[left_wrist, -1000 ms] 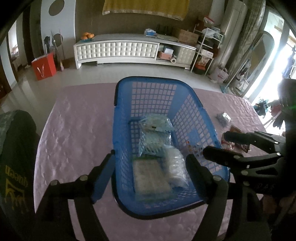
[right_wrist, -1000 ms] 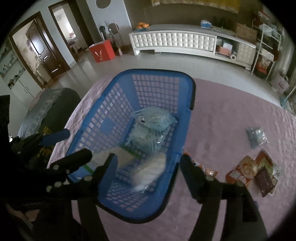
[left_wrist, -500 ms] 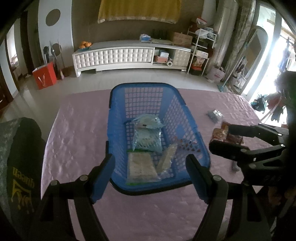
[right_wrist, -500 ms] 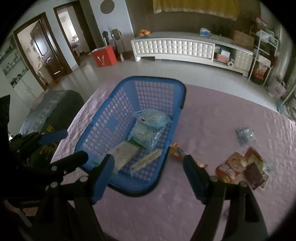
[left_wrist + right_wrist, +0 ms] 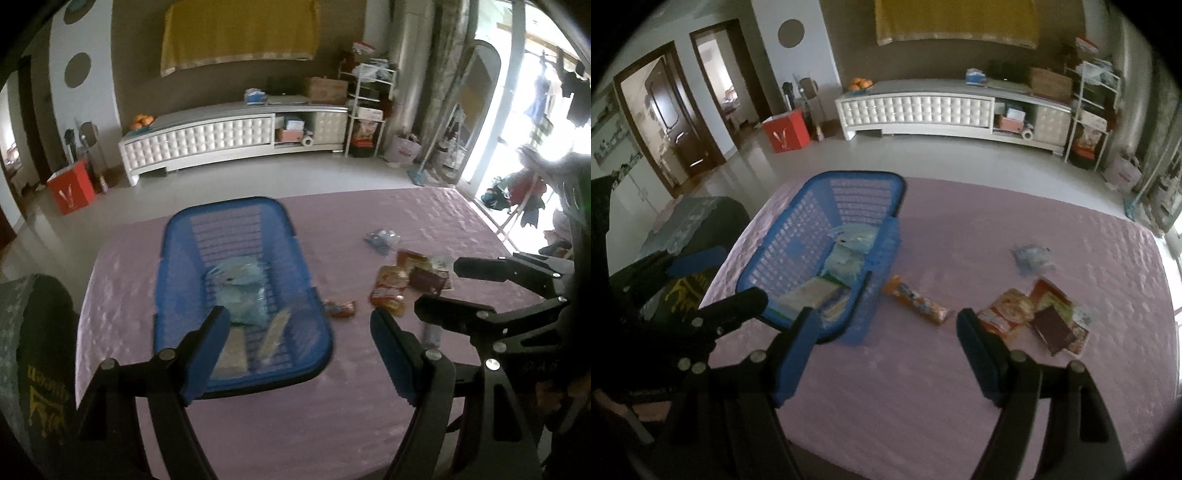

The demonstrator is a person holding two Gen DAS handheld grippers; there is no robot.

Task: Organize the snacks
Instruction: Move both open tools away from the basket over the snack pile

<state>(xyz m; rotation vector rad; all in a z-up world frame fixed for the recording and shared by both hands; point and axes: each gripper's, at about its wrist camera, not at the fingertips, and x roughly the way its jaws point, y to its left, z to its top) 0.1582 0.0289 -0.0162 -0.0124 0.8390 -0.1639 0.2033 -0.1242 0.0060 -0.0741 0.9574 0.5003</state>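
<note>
Both claws stand empty above the counter (image 5: 923, 387), which carries a pink quilted cover. The left claw (image 5: 299, 347) has its jaws wide apart with nothing between them; it hangs over the near end of the blue basket (image 5: 177, 295). The right claw (image 5: 886, 347) is likewise spread wide and holds nothing; it hangs over bare cover, between the basket and the loose snacks.

The basket already holds several packets: pale blue bags (image 5: 240, 291) toward the middle and flat whitish packs (image 5: 232, 354) at the near end. Motion blur prevents a finer reading.

Still outside the basket, on the cover to its right: a long orange bar (image 5: 916, 301) lying just beside the basket wall, a cluster of red and orange packets (image 5: 1038, 314) with a dark brown one on top, and a small clear-blue bag (image 5: 1030, 254) further off on its own.

Judgement: the work is partly done and stands between placements, with both claws free and the next pick not yet begun. The orange bar is the nearest candidate for the right claw. That pick would call for lowering the claw over the bar with the jaws set across its narrow width, closing on it, then lifting it clear of the basket rim before release. The bar lies flat, so the fingers must reach down to the cover to get under its edges. The overlapping cluster will need taking one packet at a time.
</note>
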